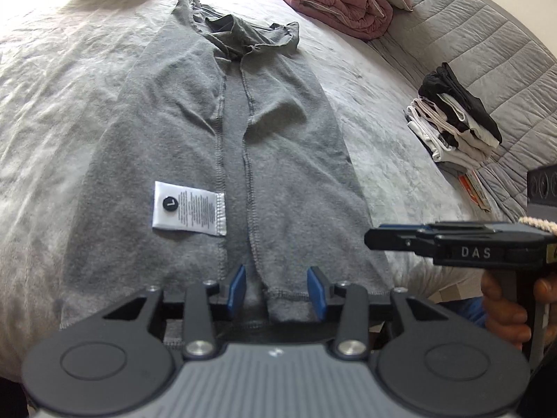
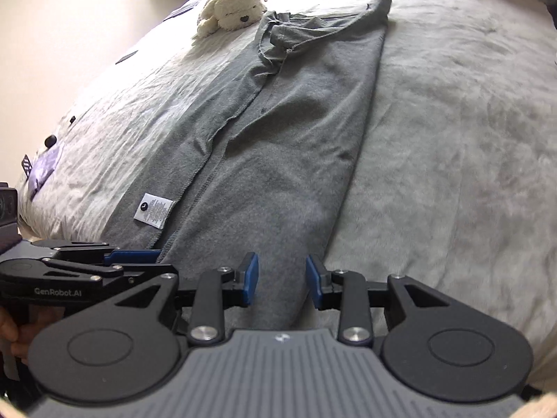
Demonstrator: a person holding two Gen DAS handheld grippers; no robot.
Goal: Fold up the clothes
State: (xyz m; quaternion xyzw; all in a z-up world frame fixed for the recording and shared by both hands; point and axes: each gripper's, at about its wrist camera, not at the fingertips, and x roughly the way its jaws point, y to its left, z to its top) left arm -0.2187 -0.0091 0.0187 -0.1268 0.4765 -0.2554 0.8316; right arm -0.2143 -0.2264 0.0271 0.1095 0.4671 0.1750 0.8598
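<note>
Nearest the camera, the left gripper (image 1: 276, 291) has its blue-padded jaws apart, straddling the near hem of a grey garment (image 1: 222, 146) without pressing it. The right gripper (image 2: 282, 282) also has its jaws apart, over the hem's right corner. Its side reads "DAS" in the left view; the left gripper's side reads "GenRobot.AI" in the right view. The garment lies flat on a pale bed (image 1: 52, 111), sides folded inward, long axis running straight away toward a cream plush toy (image 2: 231, 10). A white care label (image 1: 188, 208) bears a black dot marked "L". A stack of folded clothes (image 1: 452, 122) sits well apart to the right, and bare bedding lies either side.
</note>
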